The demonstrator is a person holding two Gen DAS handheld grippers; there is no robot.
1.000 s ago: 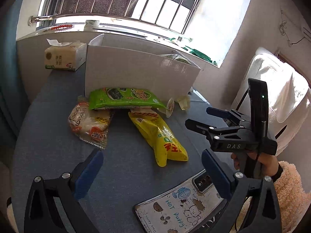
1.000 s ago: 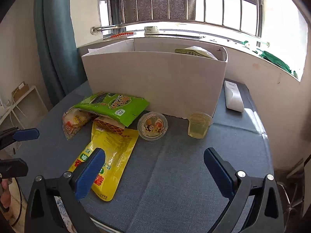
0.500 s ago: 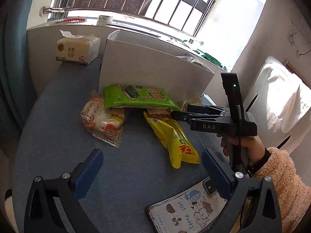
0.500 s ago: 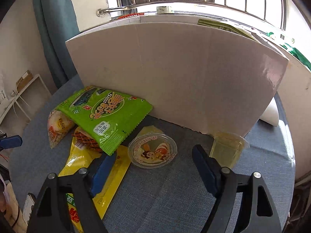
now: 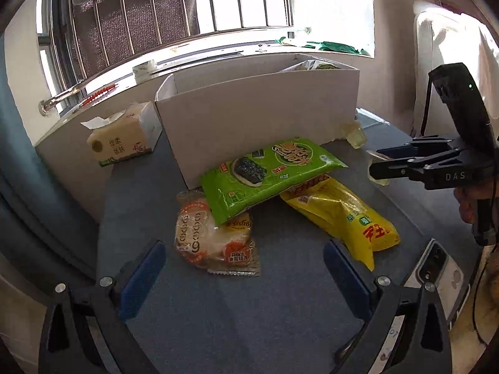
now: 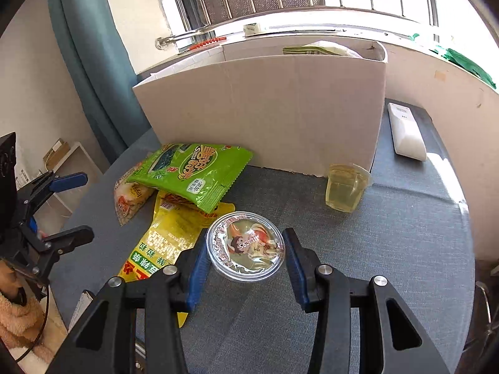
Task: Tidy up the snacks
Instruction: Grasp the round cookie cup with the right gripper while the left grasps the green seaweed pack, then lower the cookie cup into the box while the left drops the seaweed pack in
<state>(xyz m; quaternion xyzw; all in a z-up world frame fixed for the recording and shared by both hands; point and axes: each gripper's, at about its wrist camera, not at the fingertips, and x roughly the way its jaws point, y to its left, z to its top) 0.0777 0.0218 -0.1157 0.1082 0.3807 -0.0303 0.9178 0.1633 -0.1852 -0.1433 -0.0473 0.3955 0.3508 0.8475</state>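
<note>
A white cardboard box (image 6: 265, 109) stands at the back of the blue-grey table (image 6: 389, 233). In front of it lie a green seaweed-snack bag (image 5: 265, 171), a yellow bag (image 5: 343, 215) and an orange-and-white bread pack (image 5: 212, 233). My right gripper (image 6: 246, 249) is shut on a round jelly cup (image 6: 246, 246) with a cartoon lid, its blue pads touching both sides. A second jelly cup (image 6: 346, 187) stands by the box corner. My left gripper (image 5: 243, 265) is open and empty, just short of the bread pack.
A tissue pack (image 5: 121, 137) sits left of the box. A white remote (image 6: 405, 131) lies right of the box. A phone in a cartoon case (image 5: 433, 271) lies at the table's near edge. A window sill runs behind the box.
My right gripper has moved forward and down and closed around the cartoon-lid jelly cup. My left gripper has swung left toward the bread pack, staying open.
</note>
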